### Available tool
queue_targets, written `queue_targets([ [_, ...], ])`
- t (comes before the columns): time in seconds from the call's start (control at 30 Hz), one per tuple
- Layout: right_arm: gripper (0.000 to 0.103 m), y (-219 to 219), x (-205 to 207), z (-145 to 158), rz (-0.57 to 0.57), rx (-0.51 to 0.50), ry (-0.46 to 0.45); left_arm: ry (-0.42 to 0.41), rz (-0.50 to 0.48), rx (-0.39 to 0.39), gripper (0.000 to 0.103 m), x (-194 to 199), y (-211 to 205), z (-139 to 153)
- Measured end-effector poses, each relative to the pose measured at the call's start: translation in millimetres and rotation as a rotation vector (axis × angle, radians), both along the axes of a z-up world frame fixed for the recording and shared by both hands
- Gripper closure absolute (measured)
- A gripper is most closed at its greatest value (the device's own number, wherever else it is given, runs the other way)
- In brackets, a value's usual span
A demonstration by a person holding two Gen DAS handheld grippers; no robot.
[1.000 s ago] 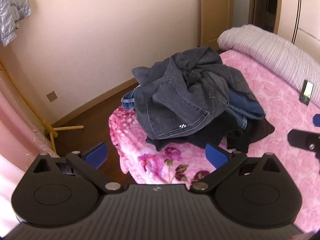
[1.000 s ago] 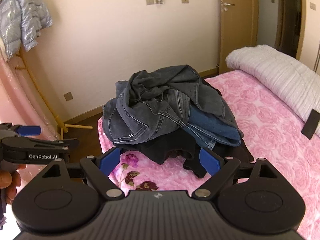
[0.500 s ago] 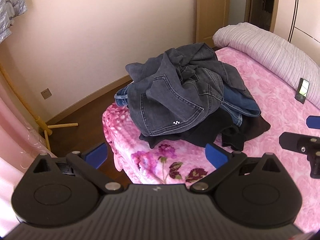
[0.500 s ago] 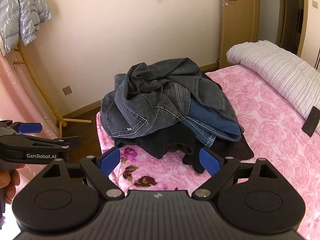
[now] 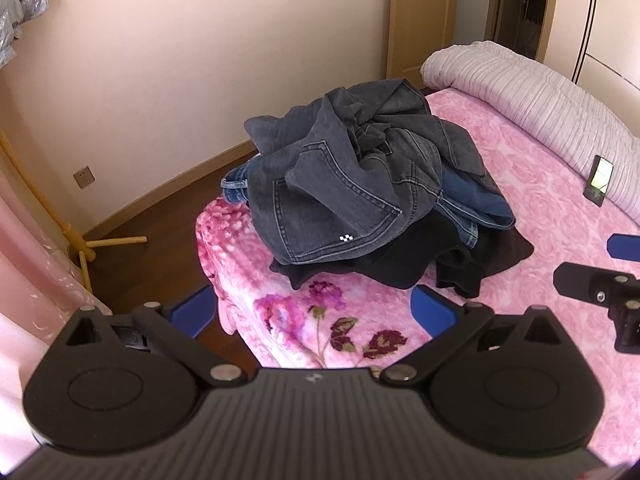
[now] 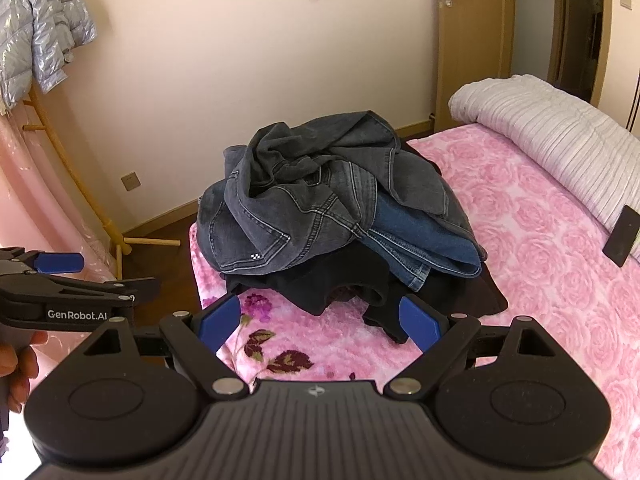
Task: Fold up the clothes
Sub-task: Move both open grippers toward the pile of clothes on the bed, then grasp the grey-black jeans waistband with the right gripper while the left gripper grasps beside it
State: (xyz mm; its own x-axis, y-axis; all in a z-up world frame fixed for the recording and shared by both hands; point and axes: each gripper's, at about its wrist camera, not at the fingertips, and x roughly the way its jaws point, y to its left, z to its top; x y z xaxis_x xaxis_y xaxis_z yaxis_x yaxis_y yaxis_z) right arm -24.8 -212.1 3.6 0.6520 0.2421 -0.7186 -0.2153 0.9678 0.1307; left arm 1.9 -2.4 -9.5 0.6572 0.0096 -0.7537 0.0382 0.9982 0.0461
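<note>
A heap of clothes sits on the corner of the pink floral bed (image 5: 540,208). Dark grey jeans (image 5: 344,200) lie on top, over blue jeans (image 5: 476,204) and a black garment (image 5: 400,264). The same heap shows in the right wrist view, with the grey jeans (image 6: 288,216), blue jeans (image 6: 424,240) and black garment (image 6: 332,280). My left gripper (image 5: 314,310) is open and empty, short of the heap's near edge. My right gripper (image 6: 320,320) is open and empty, just before the black garment.
A rolled striped duvet (image 5: 532,96) lies along the bed's far side, with a phone (image 5: 599,180) leaning on it. A wooden coat rack (image 6: 76,184) with a silver jacket (image 6: 36,40) stands left, over dark wood floor (image 5: 160,232). A door (image 6: 472,44) is behind.
Both grippers have risen a little and pulled back, so the heap sits lower and more central in view. Both stay open and empty.
</note>
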Motion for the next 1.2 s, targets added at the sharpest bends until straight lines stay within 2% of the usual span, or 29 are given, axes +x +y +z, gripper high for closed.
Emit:
queue_targets([
  [0.4, 0.014, 1, -1, 0, 0.002, 0.002, 0.006, -0.006, 0.013, -0.036, 0.001, -4, 3, 1],
  [0.67, 0.014, 0, 1, 0, 0.017, 0.002, 0.001, -0.009, 0.011, -0.005, 0.001, -7, 0, 3],
  [0.9, 0.014, 4, 6, 0, 0.092, -0.061, -0.035, -0.042, -0.012, 0.048, 0.001, -8, 1, 8],
  [1.07, 0.014, 14, 29, -9, 0.172, -0.105, -0.049, -0.075, -0.023, 0.086, 0.001, -1, 13, 7],
  [1.2, 0.014, 23, 55, -18, 0.207, -0.154, -0.061, -0.083, -0.082, 0.101, 0.001, 26, 26, -5],
])
